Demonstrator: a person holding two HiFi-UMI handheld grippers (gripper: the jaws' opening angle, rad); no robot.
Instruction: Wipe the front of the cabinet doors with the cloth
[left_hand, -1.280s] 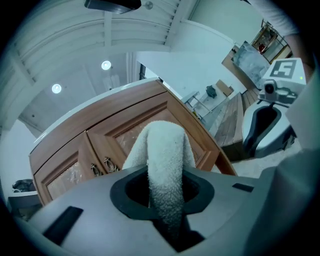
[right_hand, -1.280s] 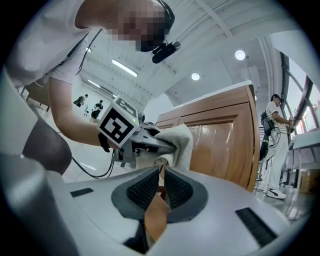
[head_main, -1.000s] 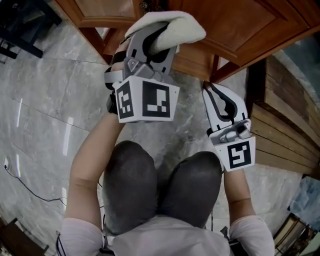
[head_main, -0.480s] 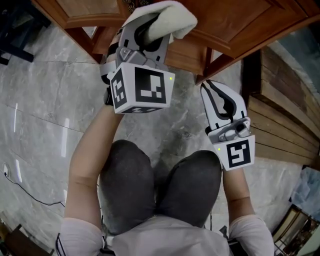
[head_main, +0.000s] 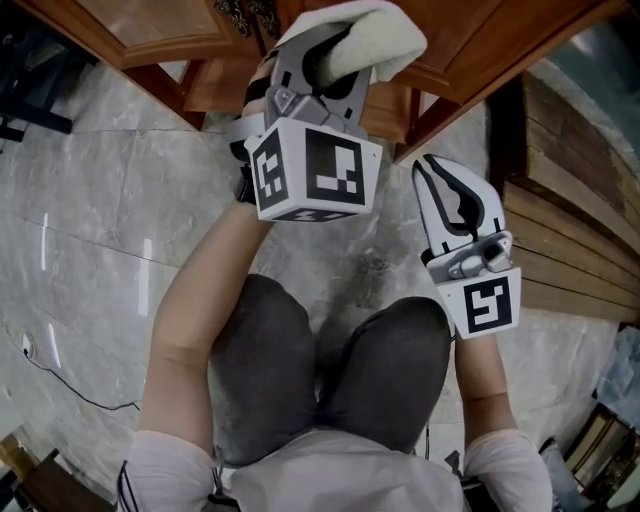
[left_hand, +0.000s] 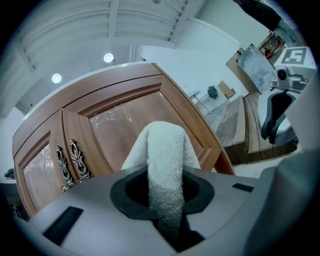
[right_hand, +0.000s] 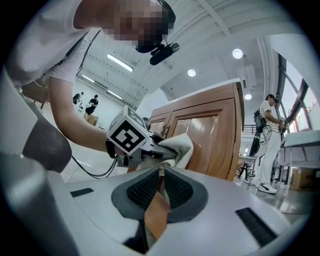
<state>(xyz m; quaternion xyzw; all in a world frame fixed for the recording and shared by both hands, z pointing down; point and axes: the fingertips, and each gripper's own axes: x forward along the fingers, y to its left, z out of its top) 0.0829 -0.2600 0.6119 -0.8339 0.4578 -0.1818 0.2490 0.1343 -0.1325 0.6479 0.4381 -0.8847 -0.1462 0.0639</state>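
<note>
My left gripper (head_main: 335, 50) is shut on a white terry cloth (head_main: 375, 35), and the cloth is pressed against the lower front of the brown wooden cabinet (head_main: 480, 40). In the left gripper view the cloth (left_hand: 165, 150) rises out of the jaws in front of the right door panel (left_hand: 125, 125). Ornate metal handles (left_hand: 70, 160) sit to its left. My right gripper (head_main: 432, 172) hangs lower right, clear of the cabinet, its jaws together with nothing in them. The right gripper view shows its jaws (right_hand: 159, 185) pointing at the left gripper (right_hand: 150, 147) and the cabinet (right_hand: 215, 135).
The person kneels on a grey marble floor (head_main: 110, 200), knees just under the grippers. A cabinet leg (head_main: 425, 120) stands beside the right gripper. Stacked wooden planks (head_main: 570, 230) lie to the right. A thin cable (head_main: 60, 385) runs on the floor at left. A person (right_hand: 267, 145) stands beyond.
The left gripper with the cloth slid left along the cabinet front, then back to the right. The right gripper stayed almost still.
</note>
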